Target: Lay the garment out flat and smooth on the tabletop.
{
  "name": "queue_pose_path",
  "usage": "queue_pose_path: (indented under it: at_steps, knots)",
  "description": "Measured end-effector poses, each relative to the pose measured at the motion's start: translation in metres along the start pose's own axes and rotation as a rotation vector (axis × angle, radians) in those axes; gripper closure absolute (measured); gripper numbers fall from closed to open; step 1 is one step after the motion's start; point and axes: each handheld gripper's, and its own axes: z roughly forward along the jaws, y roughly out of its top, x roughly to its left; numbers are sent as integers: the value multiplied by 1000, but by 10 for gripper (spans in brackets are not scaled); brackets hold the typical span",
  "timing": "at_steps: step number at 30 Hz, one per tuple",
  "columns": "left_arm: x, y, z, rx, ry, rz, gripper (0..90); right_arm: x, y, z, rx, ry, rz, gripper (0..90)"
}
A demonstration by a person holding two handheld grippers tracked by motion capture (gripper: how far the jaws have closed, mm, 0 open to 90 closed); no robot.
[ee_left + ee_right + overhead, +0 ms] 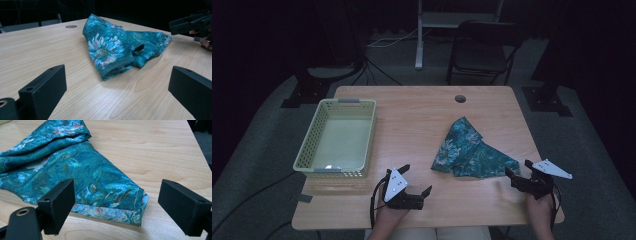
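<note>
Both hands rest low at the table's near edge: left gripper (417, 180) and right gripper (517, 168) released, empty, flanking the crumpled teal floral cloth (469, 151).

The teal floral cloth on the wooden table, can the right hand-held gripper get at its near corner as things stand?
Probably yes. The right hand-held gripper is open, its jaws pointing at the near hemmed corner of the crumpled teal floral cloth, with bare wooden table around and nothing in between.
</note>
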Motion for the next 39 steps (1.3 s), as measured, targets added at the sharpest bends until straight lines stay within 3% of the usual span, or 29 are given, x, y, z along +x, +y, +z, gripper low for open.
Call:
queue_pose_path:
  at_steps: [5,7,10,12,14,23,25,27,31,34,36,39]
  knots:
    - [1,0,0,4,-37,-15,36,0,-1,-2,-6,13,6,133]
    - [1,0,0,3,-32,-16,35,-1,-1,-2,-6,11,19,133]
    - [1,1,1,14,-11,-17,35,-2,-1,-2,-5,11,30,133]
    - [0,1,1,26,44,-17,35,-2,-1,-1,2,12,27,133]
    - [0,1,1,36,52,-15,35,-1,0,-1,8,10,21,133]
    - [7,2,5,86,17,-80,35,-1,-1,-2,5,0,24,133]
    - [9,3,8,126,-7,-103,35,-1,-1,-2,8,-3,23,133]
    - [11,3,10,160,4,-125,36,0,-1,-2,9,-5,22,133]
    - [14,2,9,159,-8,-154,36,0,-1,-1,18,-11,20,133]
    - [14,3,10,174,-17,-153,35,0,-1,-1,22,-15,20,133]
    - [13,3,14,224,-29,-140,36,0,-1,-1,23,-15,21,133]
    - [12,5,18,249,-31,-127,36,0,-1,-1,23,-20,19,133]
